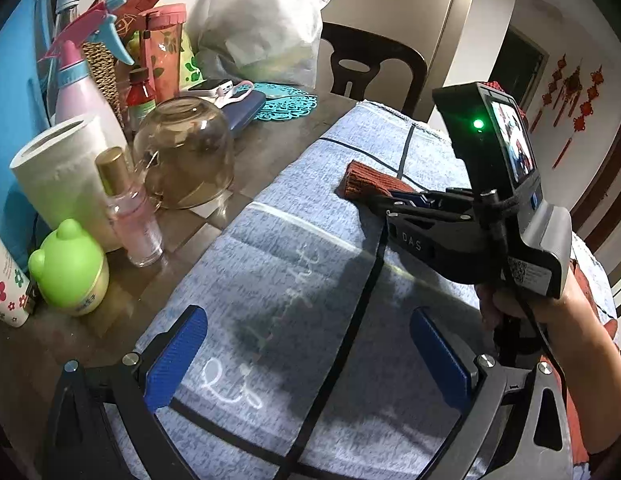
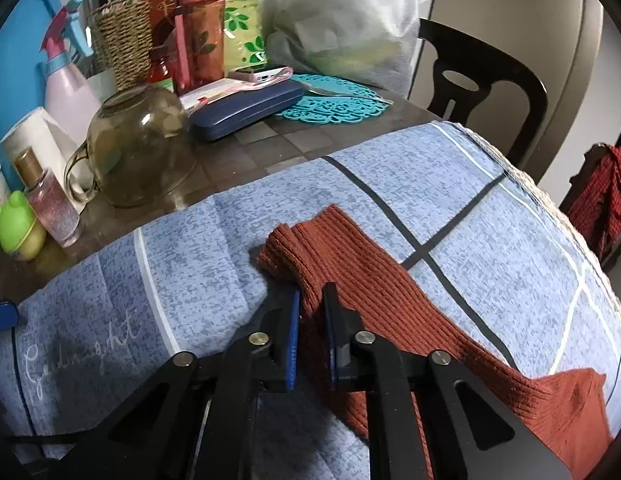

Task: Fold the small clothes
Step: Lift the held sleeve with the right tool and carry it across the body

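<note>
Rust sweater sleeve (image 2: pixel 350 264) in right tongs (image 2: pixel 310 320)

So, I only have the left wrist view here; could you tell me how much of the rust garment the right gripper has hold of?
Observer: The right gripper is shut on the sleeve, a little behind its cuff end.
Operator: Thank you. Where is the rest of the garment?
Observer: The sleeve runs back to the right over the blue cloth to the garment's body at the frame edge.
Operator: Is anything else red nearby?
Observer: Yes, a dark red cloth hangs beyond the table.
</note>
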{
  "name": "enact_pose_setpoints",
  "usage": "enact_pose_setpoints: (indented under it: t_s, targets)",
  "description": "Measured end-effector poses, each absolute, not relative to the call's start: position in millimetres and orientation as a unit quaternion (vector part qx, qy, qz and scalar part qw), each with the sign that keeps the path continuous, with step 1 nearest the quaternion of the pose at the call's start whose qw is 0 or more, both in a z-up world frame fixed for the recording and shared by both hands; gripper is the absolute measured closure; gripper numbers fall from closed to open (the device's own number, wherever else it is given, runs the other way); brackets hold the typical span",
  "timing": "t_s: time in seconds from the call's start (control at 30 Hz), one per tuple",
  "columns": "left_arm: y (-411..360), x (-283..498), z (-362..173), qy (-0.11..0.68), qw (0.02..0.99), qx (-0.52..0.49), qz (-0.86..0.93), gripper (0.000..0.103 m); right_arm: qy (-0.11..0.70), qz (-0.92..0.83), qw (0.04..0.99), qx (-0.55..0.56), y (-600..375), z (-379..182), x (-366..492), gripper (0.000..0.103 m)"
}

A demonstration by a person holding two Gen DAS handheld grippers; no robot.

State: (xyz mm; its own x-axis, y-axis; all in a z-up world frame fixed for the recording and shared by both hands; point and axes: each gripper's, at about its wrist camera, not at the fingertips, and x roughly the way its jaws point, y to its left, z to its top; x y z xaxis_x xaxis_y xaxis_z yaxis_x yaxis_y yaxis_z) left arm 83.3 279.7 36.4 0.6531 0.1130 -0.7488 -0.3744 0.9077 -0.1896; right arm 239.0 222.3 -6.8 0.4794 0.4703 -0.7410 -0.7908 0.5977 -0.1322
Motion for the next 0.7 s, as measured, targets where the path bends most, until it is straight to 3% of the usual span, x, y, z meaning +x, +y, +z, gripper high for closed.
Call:
enact_pose_setpoints:
  t_s: [0.7]
  targets:
    - [247,134,47,0.397,0.901,-0.155,0.081,0.000,0.351,0.394,0.849,0.018,87,56,264,0.094]
